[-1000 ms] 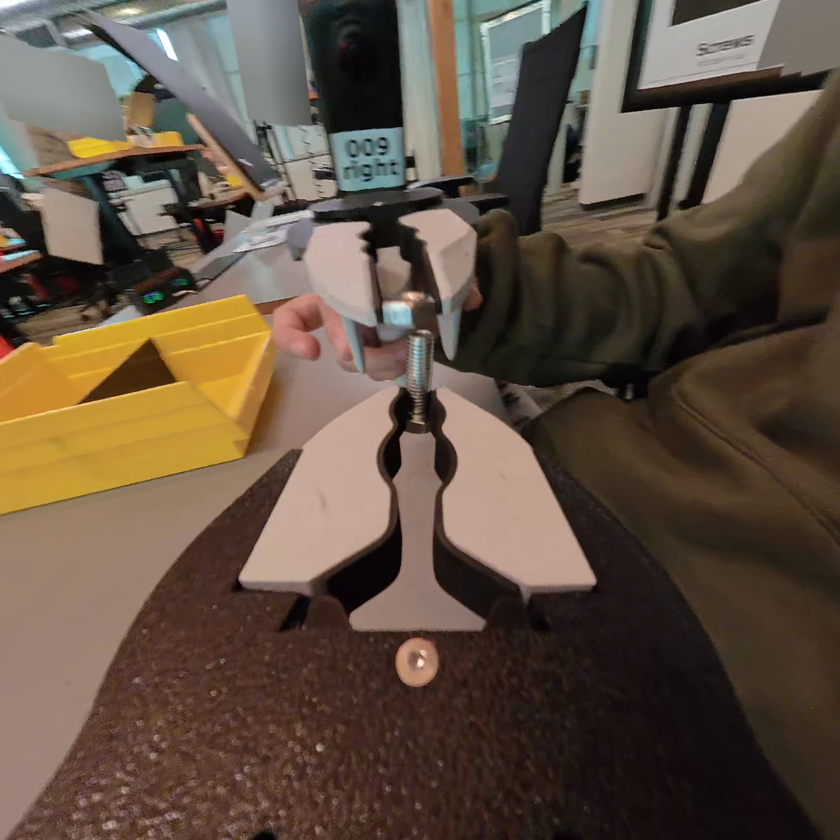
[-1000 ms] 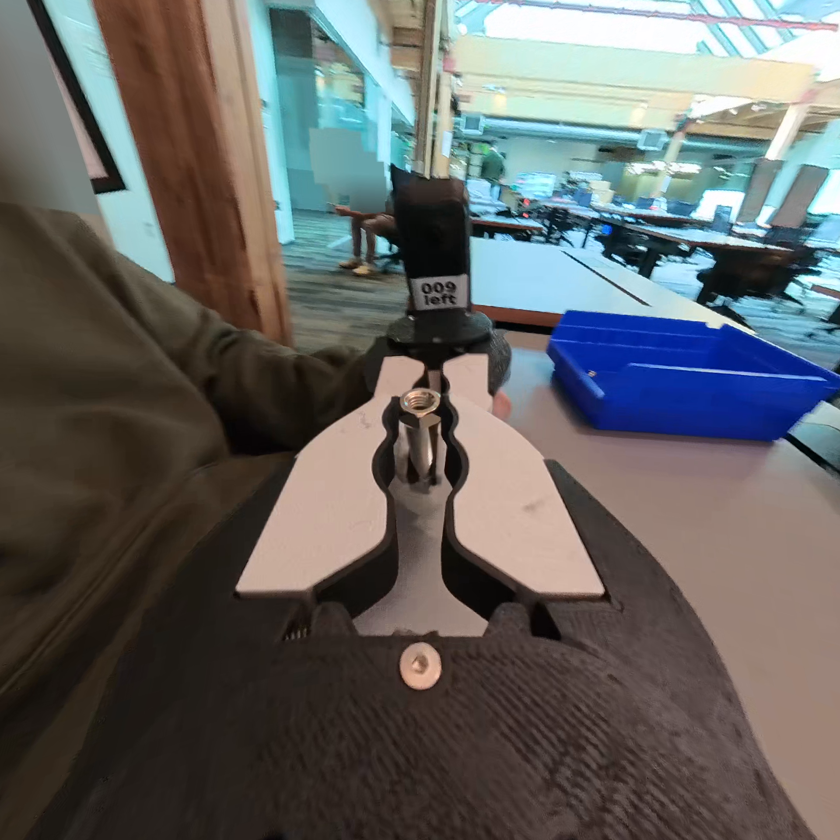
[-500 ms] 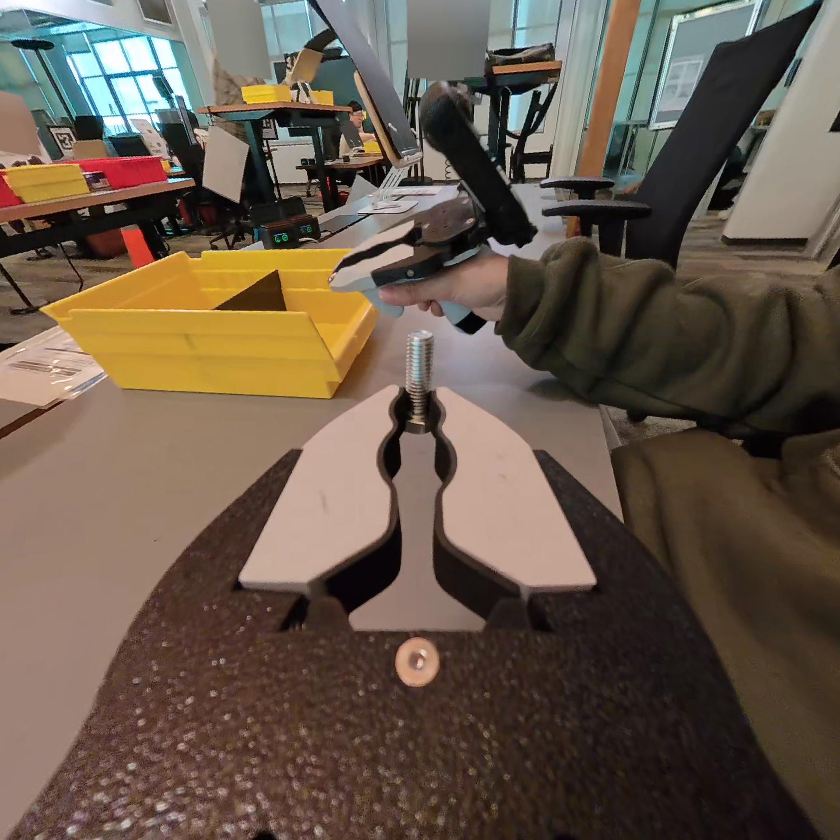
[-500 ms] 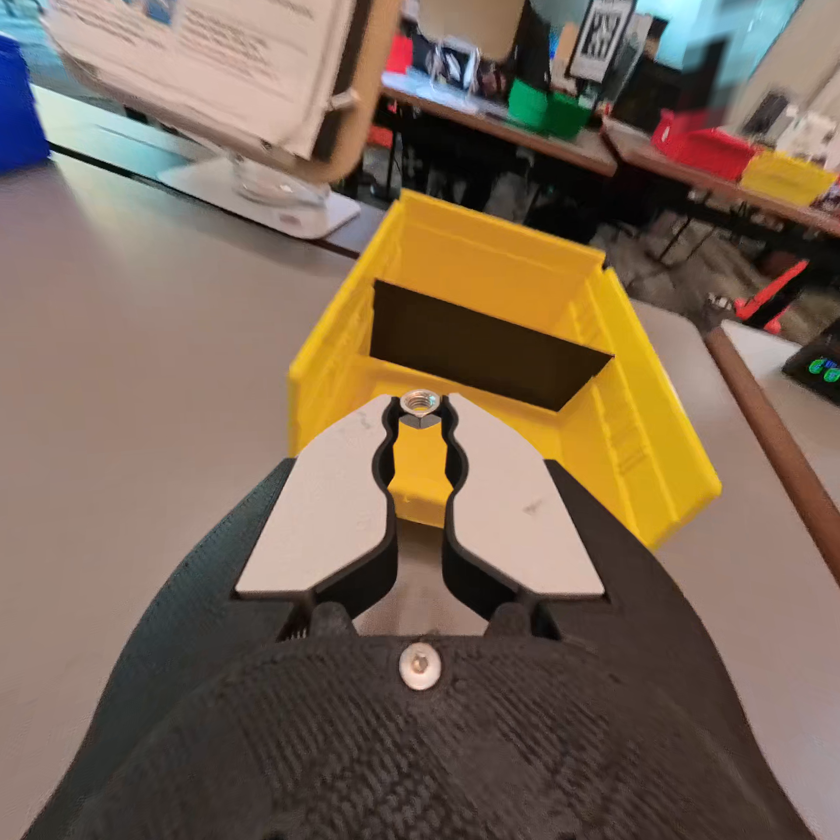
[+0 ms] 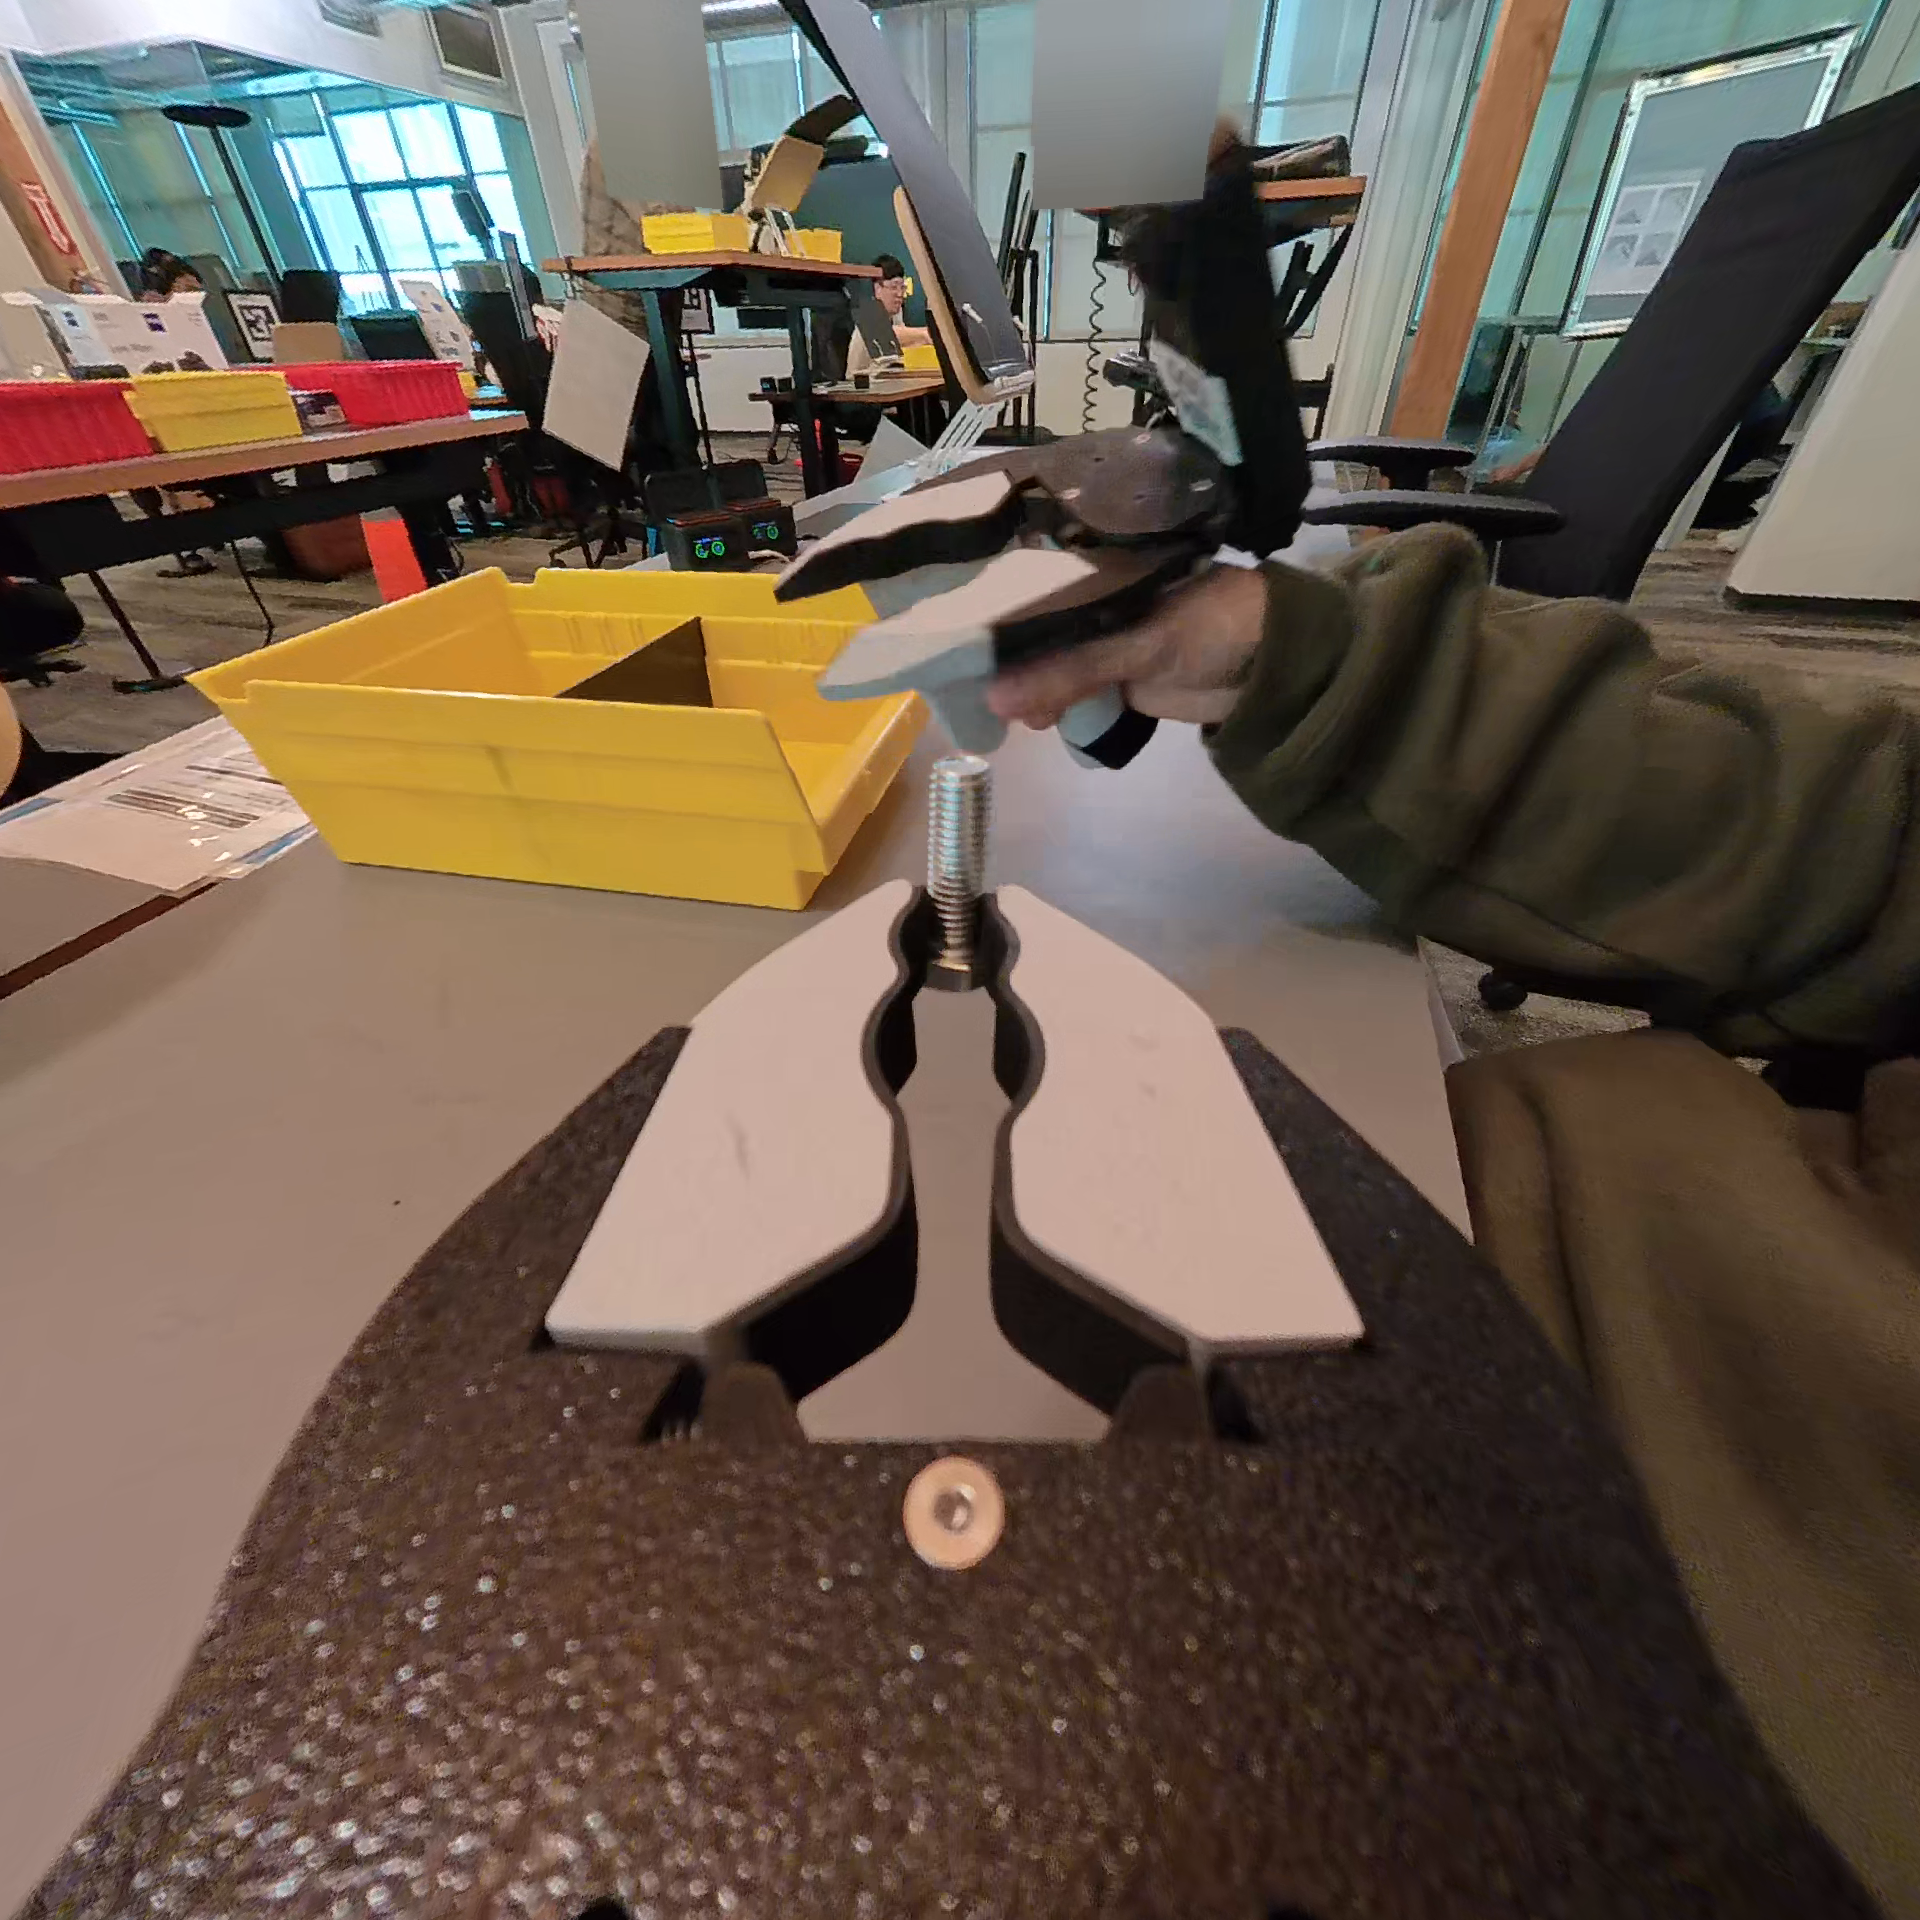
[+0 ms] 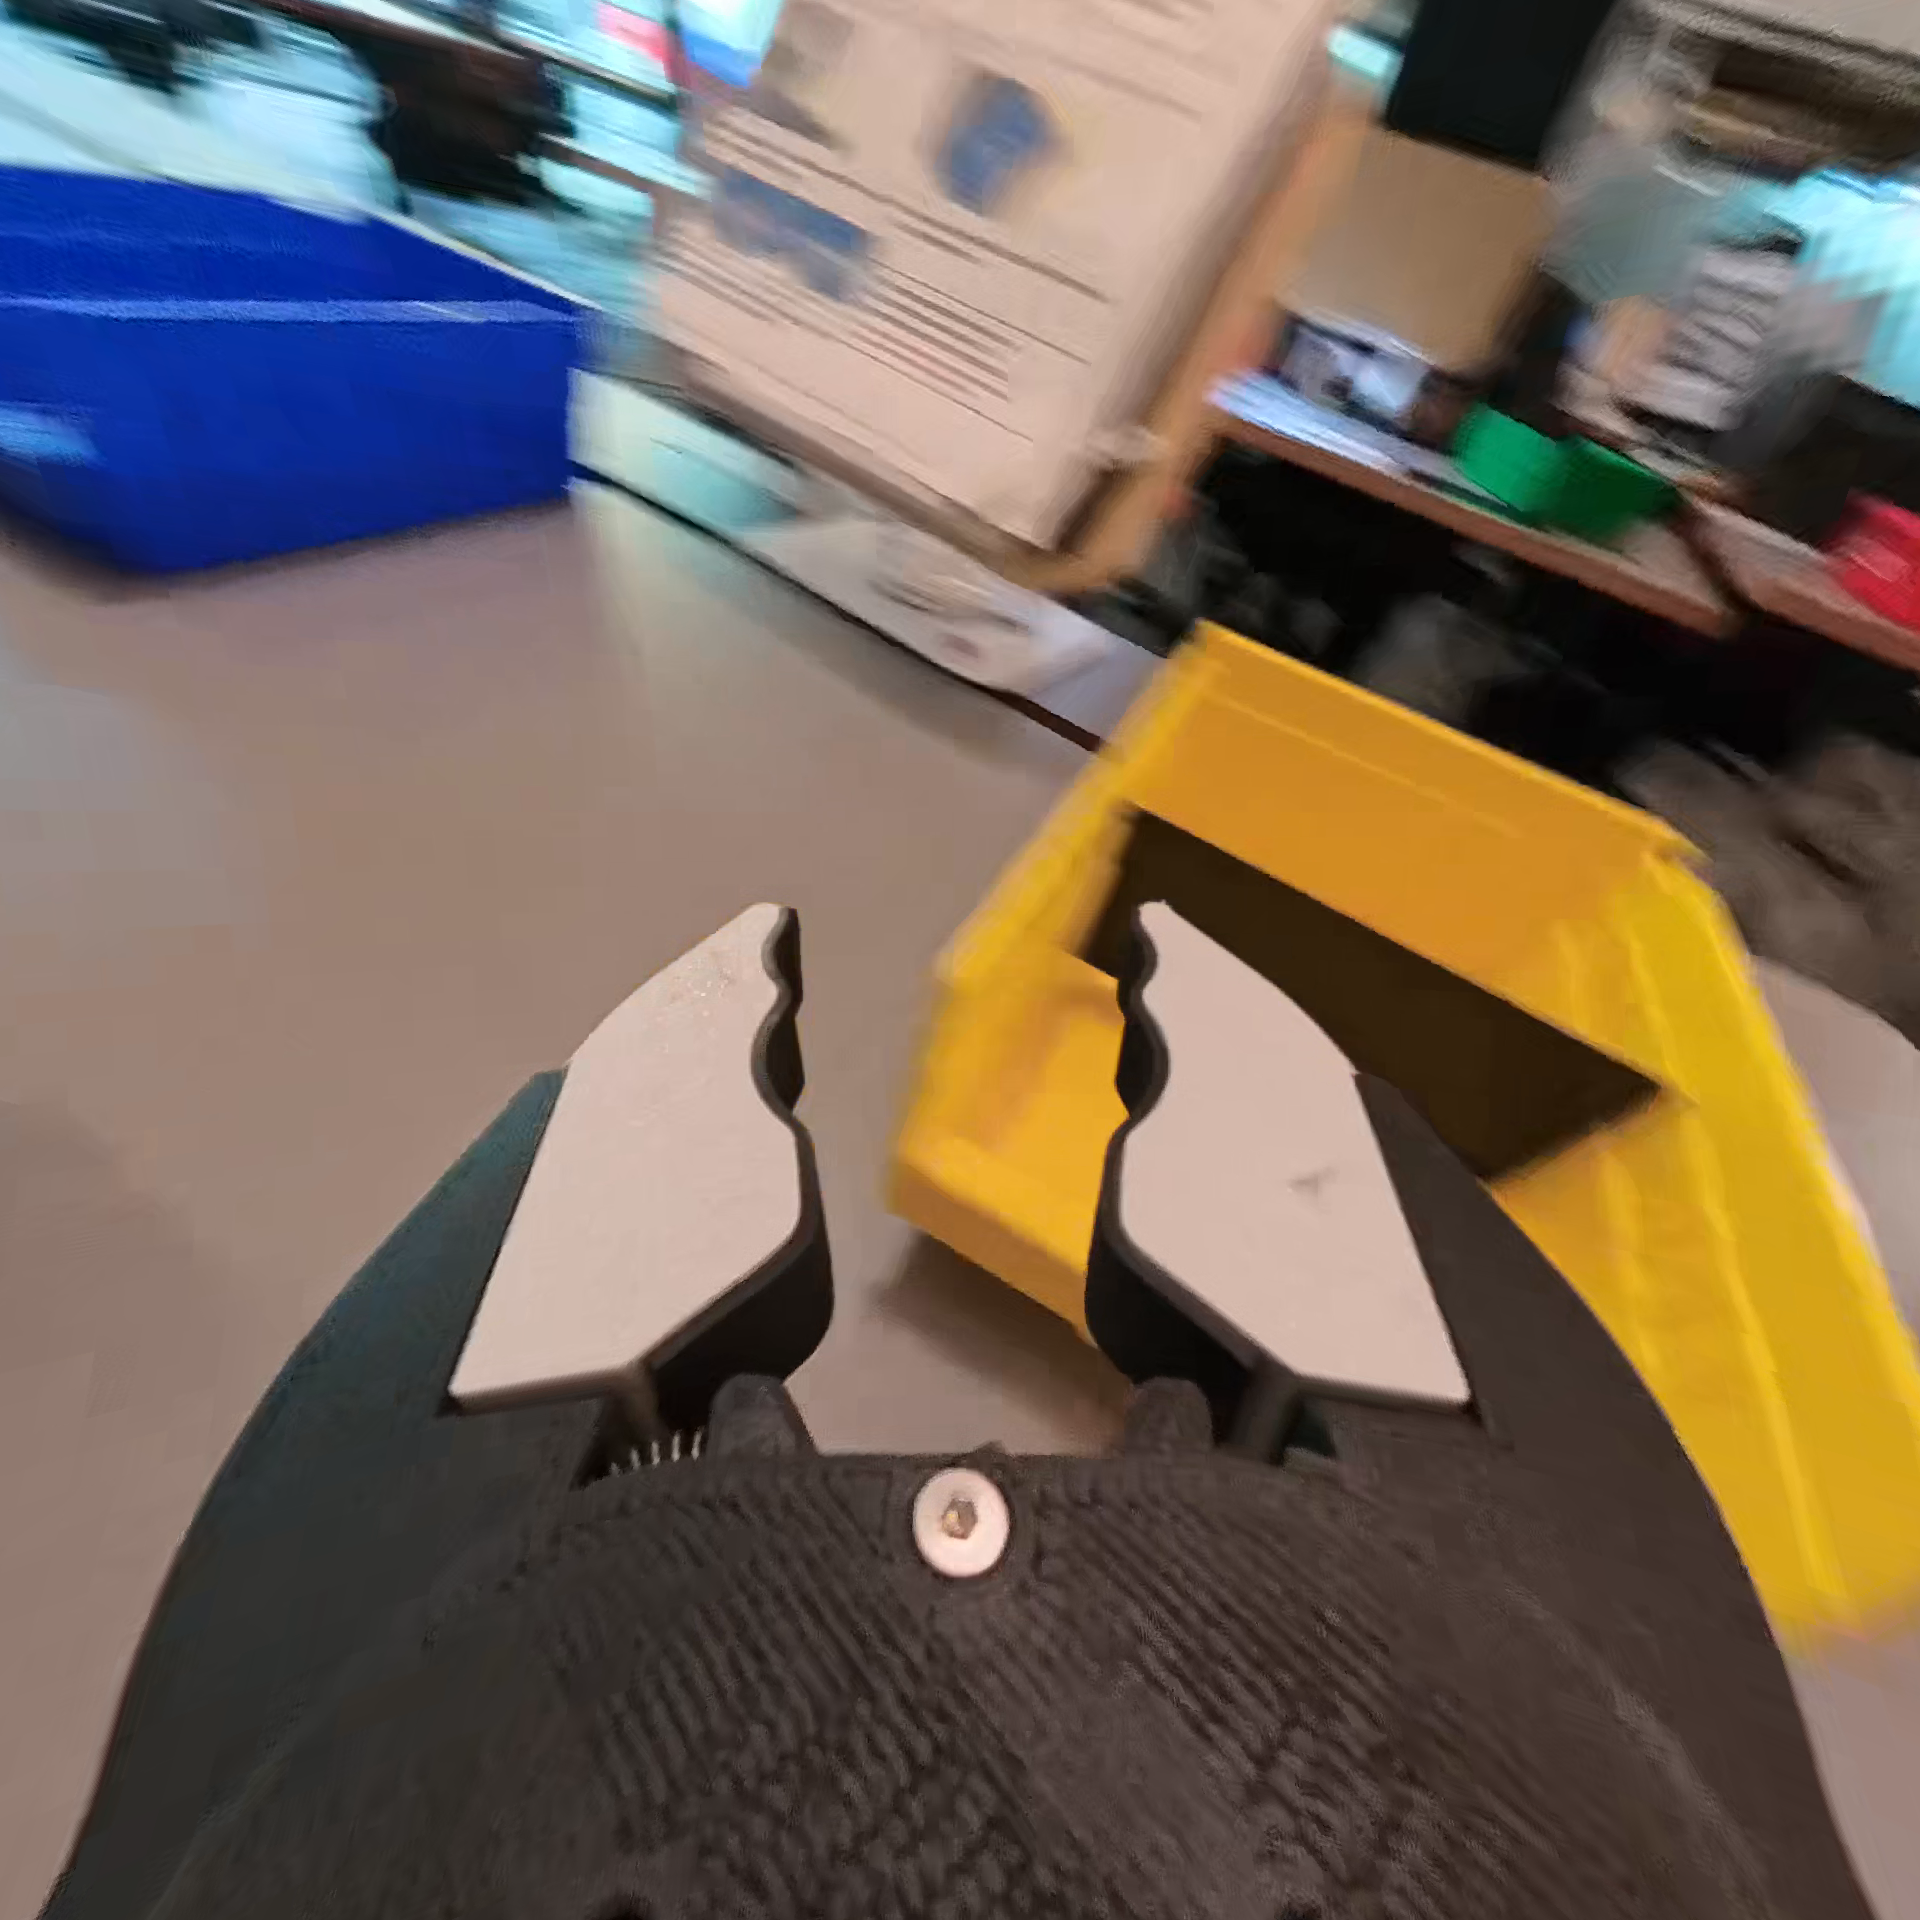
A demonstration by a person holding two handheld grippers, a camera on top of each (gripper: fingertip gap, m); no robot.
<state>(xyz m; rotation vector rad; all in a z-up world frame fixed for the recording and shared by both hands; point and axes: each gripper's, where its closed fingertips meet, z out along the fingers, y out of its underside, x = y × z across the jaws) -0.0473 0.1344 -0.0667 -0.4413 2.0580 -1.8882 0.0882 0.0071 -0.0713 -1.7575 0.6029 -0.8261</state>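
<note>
In the left wrist view, the left gripper (image 5: 956, 940) fills the lower half of the frame, its jaws clamped on the head of a threaded bolt (image 5: 958, 852) that stands upright at centre frame, shank bare to the tip. This grip matches the earlier pictures. One second ago a nut sat on the bolt's top, pinched by the other tool; half a second ago the bolt was already bare.

The right gripper (image 5: 894, 613) shows in the upper middle of that view, held by a hand (image 5: 1143, 675) in an olive sleeve (image 5: 1507, 748), just above and right of the bolt tip and apart from it. Half a second ago its jaws were pinched on the nut; now they stand apart with nothing between them.

The right wrist view confirms it: the right gripper (image 6: 961, 925) has its jaws spread, and the nut seen at their tips half a second ago is gone. Where it lies cannot be told. The picture is motion-blurred. A yellow bin (image 6: 1340, 790) with a dark divider (image 6: 1382, 997) sits right of centre, and has shifted right and tilted since the earlier frame. A blue bin (image 6: 260, 384) has come into the upper left, on the grey bench (image 6: 416, 790).

In the left wrist view the yellow bin (image 5: 540, 790) rests on the bench (image 5: 364, 1049) at middle left, beyond the bolt.
</note>
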